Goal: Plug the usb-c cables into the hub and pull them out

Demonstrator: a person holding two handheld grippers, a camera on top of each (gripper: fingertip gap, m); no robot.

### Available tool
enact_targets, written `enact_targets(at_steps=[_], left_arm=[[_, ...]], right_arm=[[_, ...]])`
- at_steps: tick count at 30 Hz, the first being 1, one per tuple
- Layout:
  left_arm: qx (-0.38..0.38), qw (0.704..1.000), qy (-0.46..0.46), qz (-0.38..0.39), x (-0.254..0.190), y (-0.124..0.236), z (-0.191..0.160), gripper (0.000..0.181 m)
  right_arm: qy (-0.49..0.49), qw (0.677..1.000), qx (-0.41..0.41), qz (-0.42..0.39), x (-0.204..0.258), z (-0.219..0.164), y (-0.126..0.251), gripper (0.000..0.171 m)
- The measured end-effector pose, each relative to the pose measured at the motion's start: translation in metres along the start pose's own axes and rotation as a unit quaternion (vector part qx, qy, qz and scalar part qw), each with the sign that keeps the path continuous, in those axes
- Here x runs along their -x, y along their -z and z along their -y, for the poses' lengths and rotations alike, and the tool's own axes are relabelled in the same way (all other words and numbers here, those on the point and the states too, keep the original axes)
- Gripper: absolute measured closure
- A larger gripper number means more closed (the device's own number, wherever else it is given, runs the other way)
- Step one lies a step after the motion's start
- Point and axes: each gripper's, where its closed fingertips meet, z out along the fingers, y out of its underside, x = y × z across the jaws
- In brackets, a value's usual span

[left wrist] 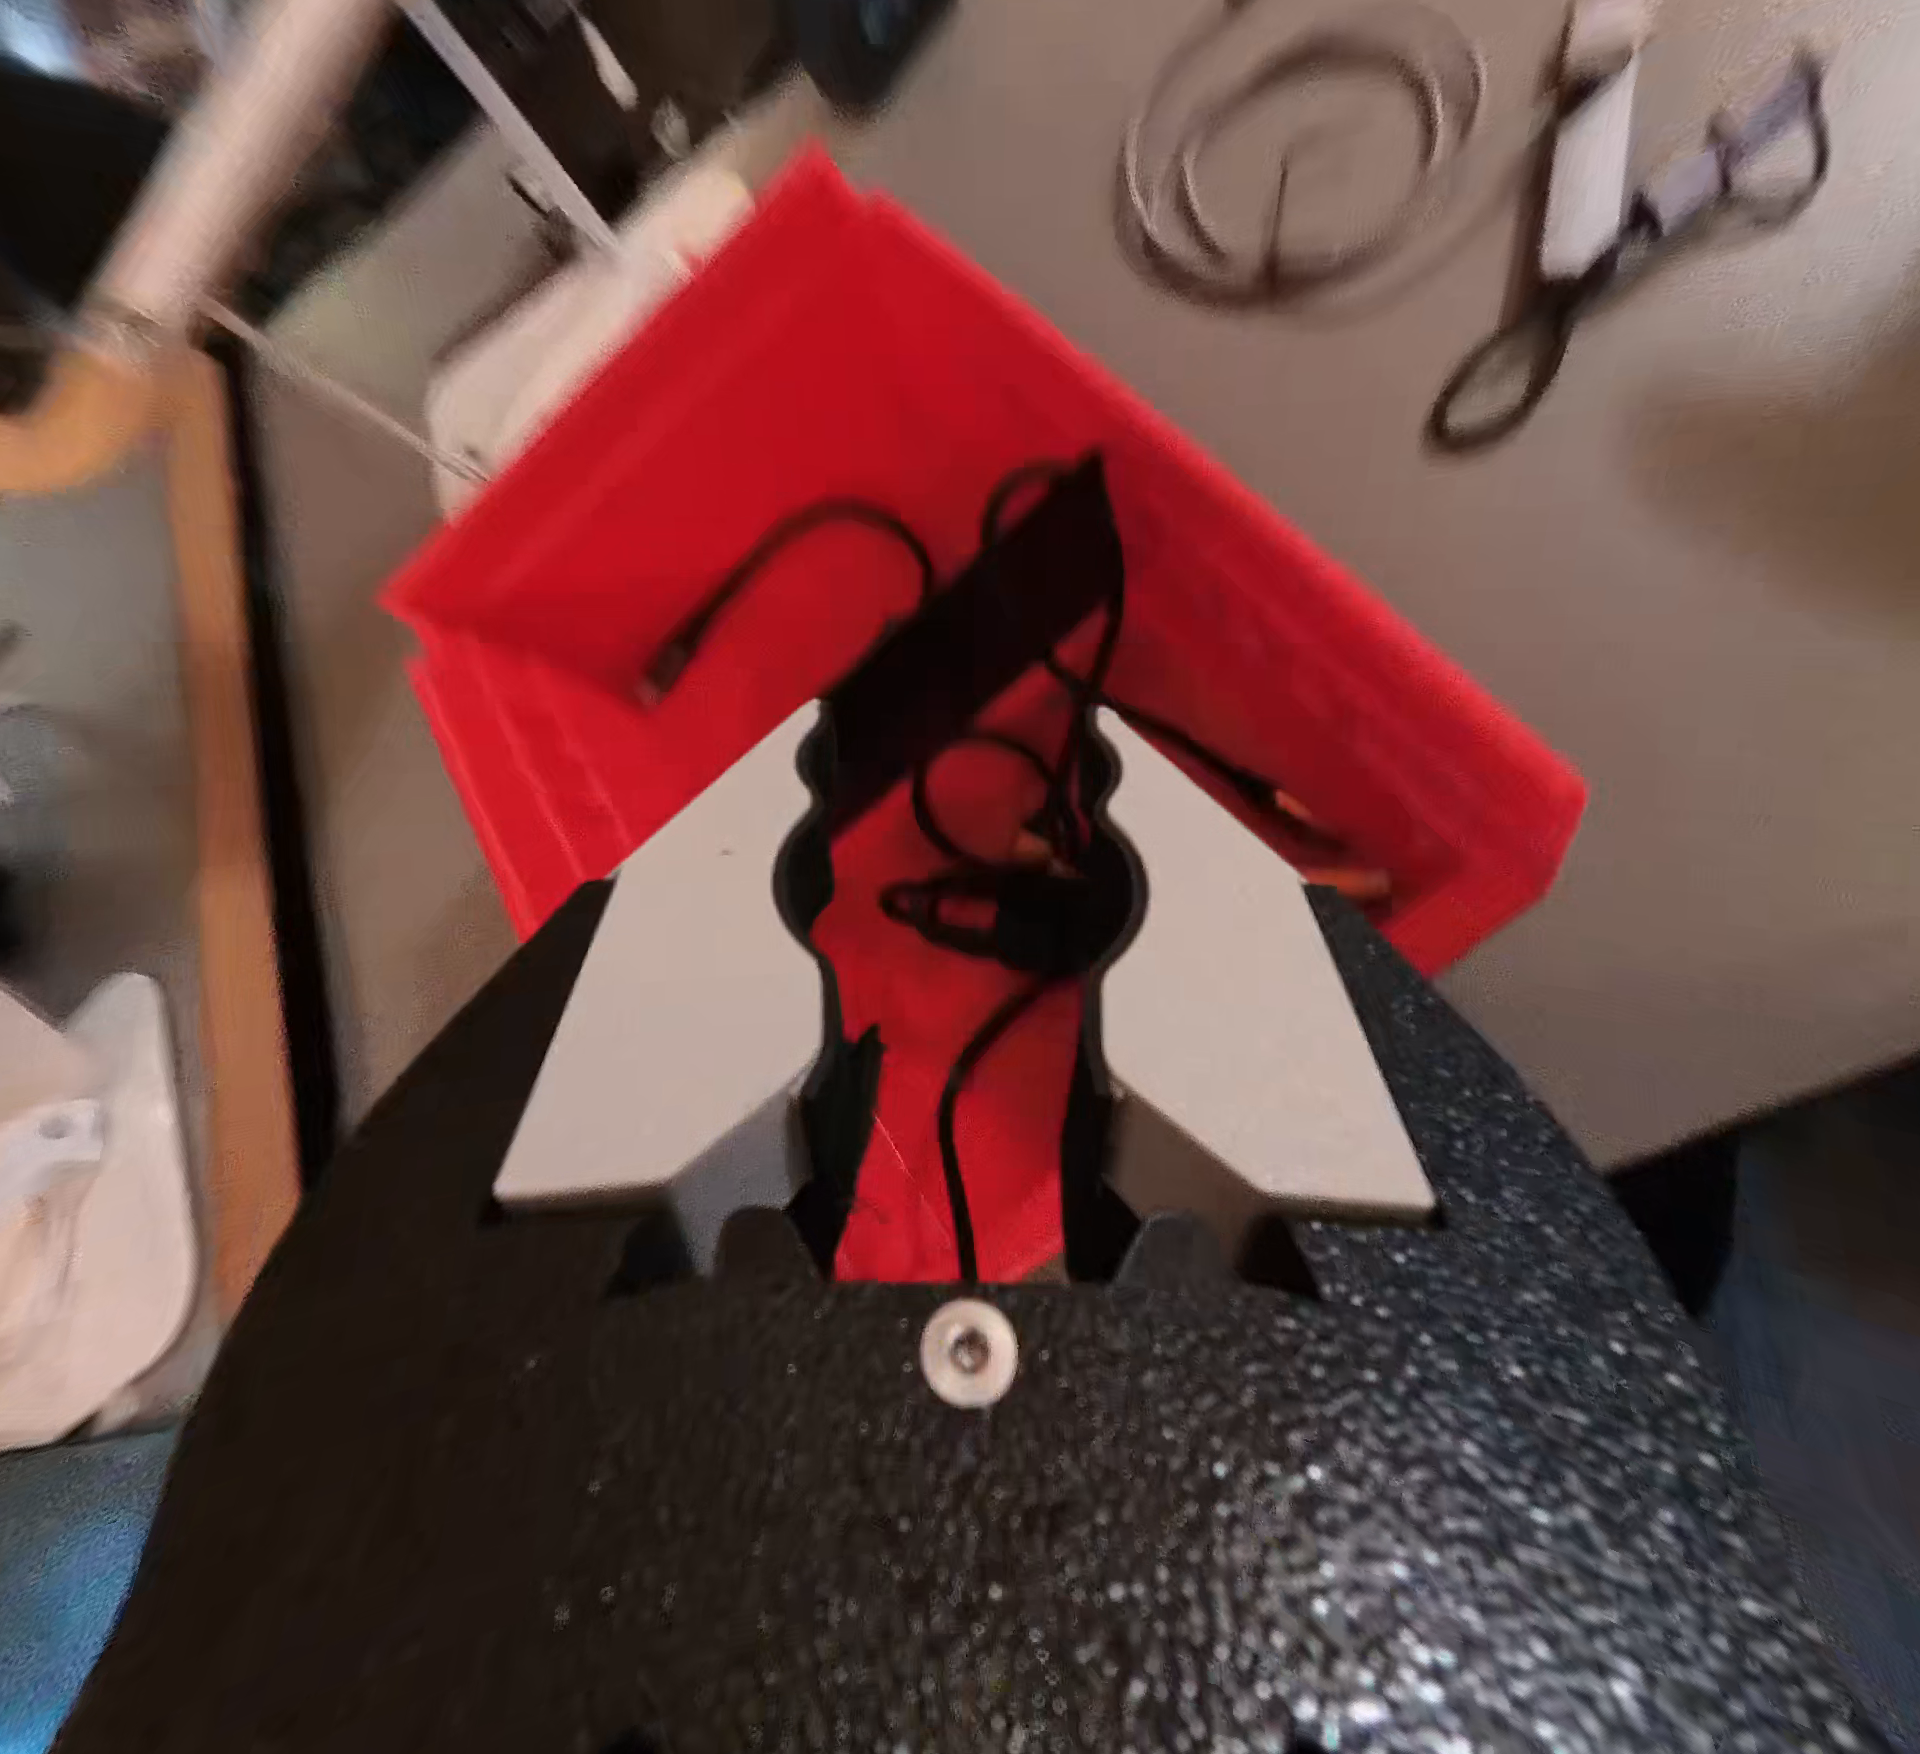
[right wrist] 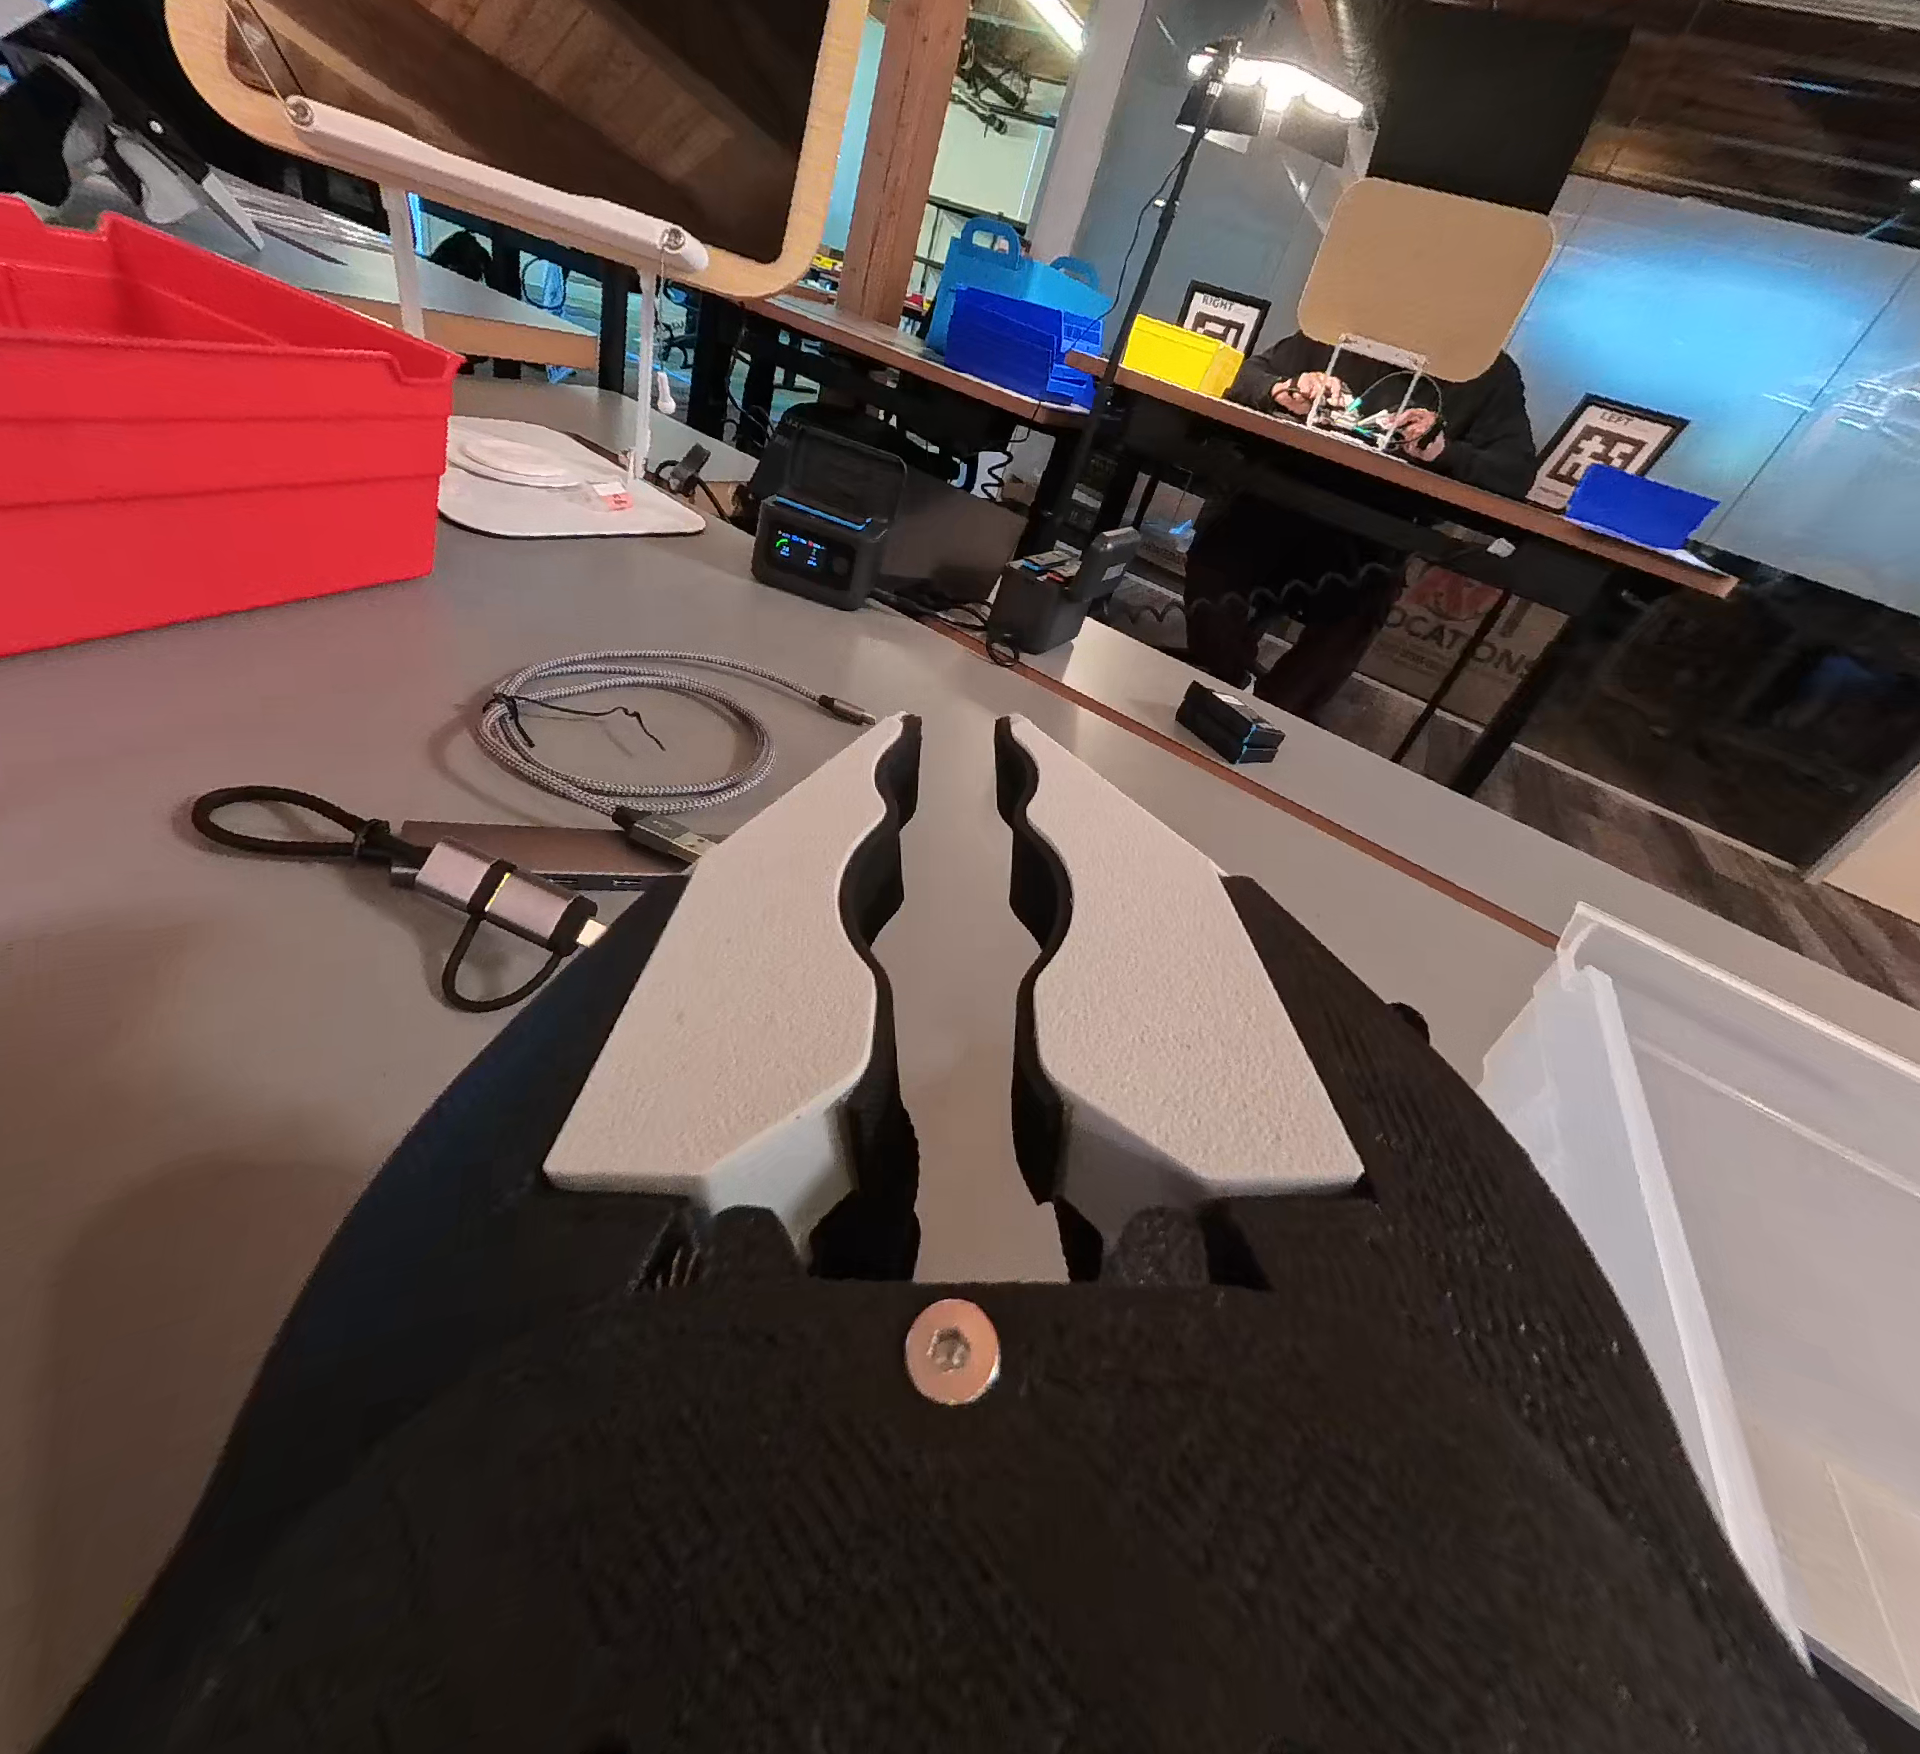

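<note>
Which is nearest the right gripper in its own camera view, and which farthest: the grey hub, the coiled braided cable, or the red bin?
From the right gripper:
1. Grey hub, on the table just left of the fingers.
2. Coiled braided cable, left, beyond the hub.
3. Red bin, far left, farthest back.

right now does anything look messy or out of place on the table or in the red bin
Mainly the red bin: thin black cables lie tangled in it around a black hub. On the table, the braided grey cable is coiled and the grey hub lies flat. Nothing looks damaged.
</note>
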Motion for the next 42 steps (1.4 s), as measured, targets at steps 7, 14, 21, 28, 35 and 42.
enact_targets(at_steps=[7,14,21,28,35,42], left_arm=[[0.082,0.994,-0.024,-0.061,-0.026,-0.049,-0.049,0.152],[0.100,0.990,-0.007,-0.104,-0.030,-0.062,-0.040,0.149],[0.148,0.983,-0.023,-0.101,-0.034,-0.064,-0.040,0.155],[0.139,0.983,0.011,-0.121,-0.038,-0.066,-0.026,0.147],[0.153,0.977,0.014,-0.145,-0.046,-0.077,-0.033,0.149],[0.183,0.973,0.002,-0.140,-0.046,-0.082,-0.044,0.166]], right_arm=[[0.008,1.000,0.014,0.000,0.001,-0.007,-0.001,0.159],[0.014,1.000,0.021,0.000,0.000,-0.010,-0.001,0.159],[0.013,1.000,0.024,-0.001,-0.002,-0.012,0.000,0.159],[0.013,1.000,0.026,0.002,-0.002,-0.013,0.000,0.159],[0.012,1.000,0.028,0.005,-0.003,-0.014,0.001,0.159],[0.012,0.999,0.031,0.008,-0.002,-0.015,0.001,0.159]])
